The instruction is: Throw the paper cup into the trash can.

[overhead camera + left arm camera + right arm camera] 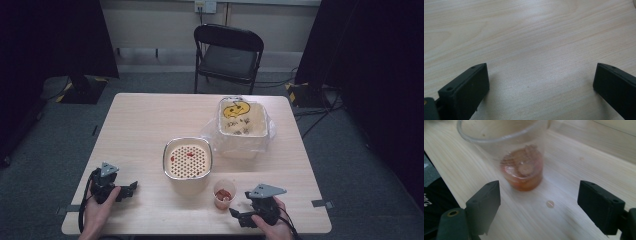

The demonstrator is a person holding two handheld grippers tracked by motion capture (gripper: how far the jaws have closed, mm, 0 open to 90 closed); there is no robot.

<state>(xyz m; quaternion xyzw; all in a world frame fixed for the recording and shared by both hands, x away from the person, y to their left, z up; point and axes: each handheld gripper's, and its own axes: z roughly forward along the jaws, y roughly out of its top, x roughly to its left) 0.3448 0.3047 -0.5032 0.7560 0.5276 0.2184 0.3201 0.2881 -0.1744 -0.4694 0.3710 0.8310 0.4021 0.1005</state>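
Near the front edge of the pale wood-grain table (pixel 145 120), toward its right corner, stands a small clear plastic cup (pixel 224 193), round and slightly tapered, with reddish-orange scraps lying in its bottom. The right gripper (pixel 239 216) lies just beside it, toward the person, its blocky matte-black jaws standing wide apart with nothing between them; in the right gripper view the cup (pixel 524 157) sits just beyond the jaw tips, untouched, on bare wood. The left gripper (pixel 131 189) rests near the front left corner, jaws likewise spread wide over smooth bare table (pixel 529 37) and holding nothing. Between the two, farther back, sits a rounded-square cream tub (pixel 187 160) topped by a perforated strainer insert carrying a few red bits. Behind it to the right stands a square bin (pixel 242 122) lined with a thin crinkled clear bag, a yellow peel and dark scraps inside. Open wood spreads across the left half and the back left of the table. A black folding chair (pixel 228 55) stands beyond the far edge.
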